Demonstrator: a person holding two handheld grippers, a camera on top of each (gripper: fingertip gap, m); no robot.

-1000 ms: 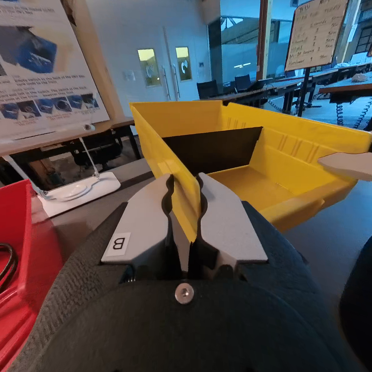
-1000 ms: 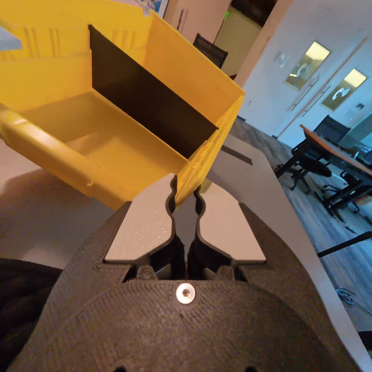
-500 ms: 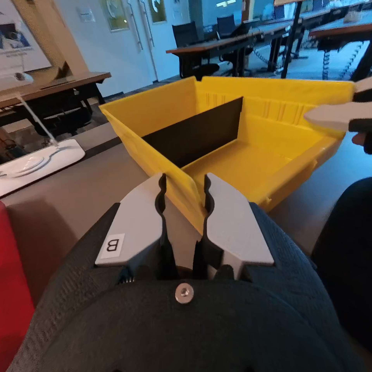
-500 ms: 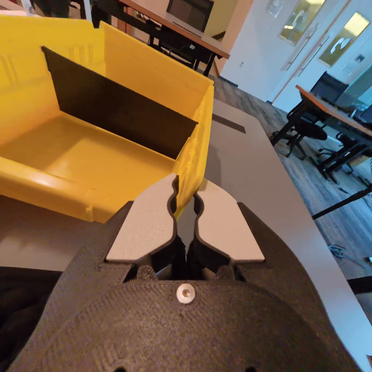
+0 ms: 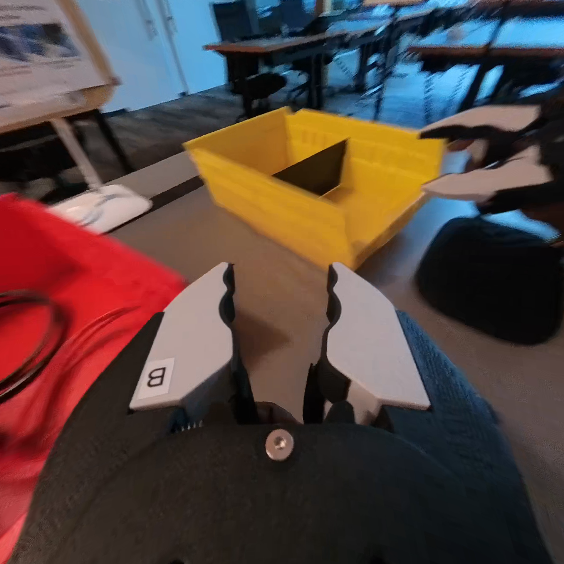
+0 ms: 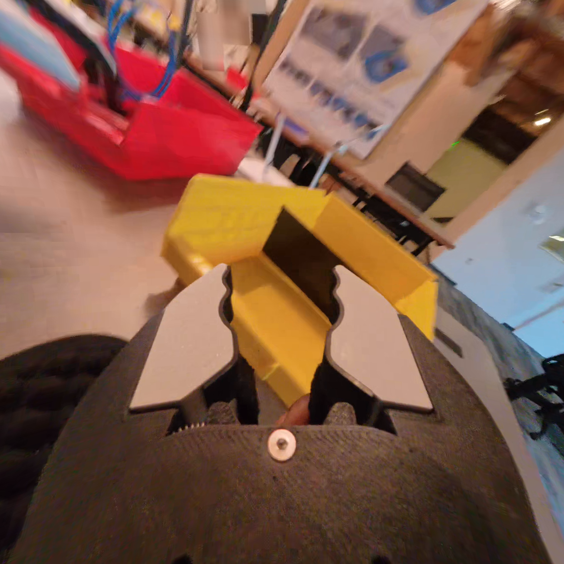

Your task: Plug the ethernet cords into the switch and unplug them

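Observation:
Blue cords (image 6: 168,58) rise out of a red bin (image 6: 171,140) at the far left of the right wrist view; blur hides any switch. In the left wrist view a black cord loop (image 5: 33,329) lies in the red bin (image 5: 85,268) at my left. My left gripper (image 5: 280,267) is open and empty over the grey table (image 5: 244,244), short of the yellow bin (image 5: 274,207). My right gripper (image 6: 280,270) is open and empty, above the near part of the yellow bin (image 6: 229,225). It also shows open in the left wrist view (image 5: 476,158), at the bin's right.
The yellow bin holds a black divider (image 5: 317,174) and looks empty. A poster board (image 6: 351,61) on a white-footed stand (image 5: 100,207) stands behind the bins. A dark fabric shape (image 5: 488,290) lies on the table at the right. Desks and chairs fill the room beyond.
Both grippers were shut on the yellow bin's side walls. They have let go, opened wide and drawn back. The bin now sits on the table farther from both.

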